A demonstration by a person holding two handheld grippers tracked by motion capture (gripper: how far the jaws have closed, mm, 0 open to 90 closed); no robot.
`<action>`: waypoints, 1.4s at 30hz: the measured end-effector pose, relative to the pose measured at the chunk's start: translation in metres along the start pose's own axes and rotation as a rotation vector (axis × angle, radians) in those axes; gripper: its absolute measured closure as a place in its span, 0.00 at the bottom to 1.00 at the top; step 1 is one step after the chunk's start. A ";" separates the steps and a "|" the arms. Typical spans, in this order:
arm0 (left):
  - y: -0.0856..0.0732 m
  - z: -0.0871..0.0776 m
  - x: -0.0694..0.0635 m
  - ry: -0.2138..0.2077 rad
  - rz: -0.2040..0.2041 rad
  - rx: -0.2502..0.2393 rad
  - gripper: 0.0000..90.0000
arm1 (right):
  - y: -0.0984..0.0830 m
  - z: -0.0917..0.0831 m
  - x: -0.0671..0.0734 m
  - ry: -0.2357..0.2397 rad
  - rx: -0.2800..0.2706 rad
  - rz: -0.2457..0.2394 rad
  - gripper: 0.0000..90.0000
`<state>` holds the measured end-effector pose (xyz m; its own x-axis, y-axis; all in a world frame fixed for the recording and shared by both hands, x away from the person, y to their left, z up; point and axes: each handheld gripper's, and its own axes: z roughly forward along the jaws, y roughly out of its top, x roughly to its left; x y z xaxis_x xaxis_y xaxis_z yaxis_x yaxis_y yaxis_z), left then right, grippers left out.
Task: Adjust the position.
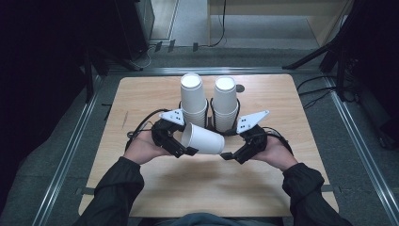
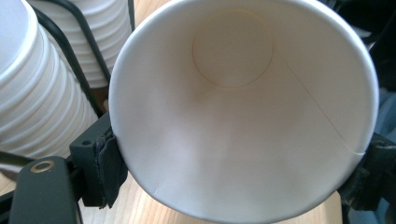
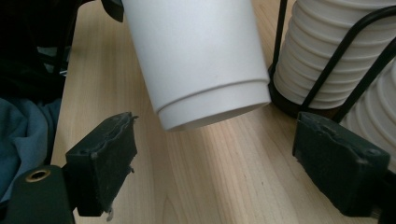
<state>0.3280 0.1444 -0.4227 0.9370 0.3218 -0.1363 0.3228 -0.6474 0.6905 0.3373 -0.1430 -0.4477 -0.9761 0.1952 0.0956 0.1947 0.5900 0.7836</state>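
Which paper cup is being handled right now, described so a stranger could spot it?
On the wooden table, two stacks of upside-down white cups stand in black wire holders at the middle. Just in front of them, the left gripper clamps the rim of a single white cup. Unlike its neighbours, it lies on its side, off the stacks, base toward the open right gripper.

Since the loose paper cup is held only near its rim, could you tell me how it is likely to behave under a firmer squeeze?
The paper cup looks thin-walled, so the left gripper would probably dent its rim. It seems very light, held sideways from one end. Set down on its side on the table, its taper would likely make it roll in a curve.
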 end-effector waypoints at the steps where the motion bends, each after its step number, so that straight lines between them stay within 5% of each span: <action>1: 0.001 0.001 0.000 -0.002 0.005 0.012 0.15 | 0.000 -0.001 0.000 -0.005 0.000 -0.003 0.16; 8: 0.008 0.015 -0.003 0.026 0.043 0.108 0.15 | 0.000 -0.001 0.000 -0.020 0.002 -0.015 0.16; 17: 0.014 0.033 -0.007 0.024 0.046 0.185 0.14 | -0.001 0.010 0.003 -0.013 0.033 -0.033 0.16; 33: 0.023 0.046 -0.017 0.001 0.067 0.193 0.14 | 0.002 0.040 0.015 0.031 0.126 -0.103 0.16; 42: 0.023 0.048 -0.018 -0.001 0.064 0.192 0.12 | 0.005 0.046 0.018 0.001 0.142 -0.129 0.23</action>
<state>0.3251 0.0905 -0.4386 0.9566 0.2749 -0.0970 0.2818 -0.7867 0.5492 0.3251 -0.1005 -0.4699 -0.9940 0.1097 0.0007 0.0795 0.7150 0.6946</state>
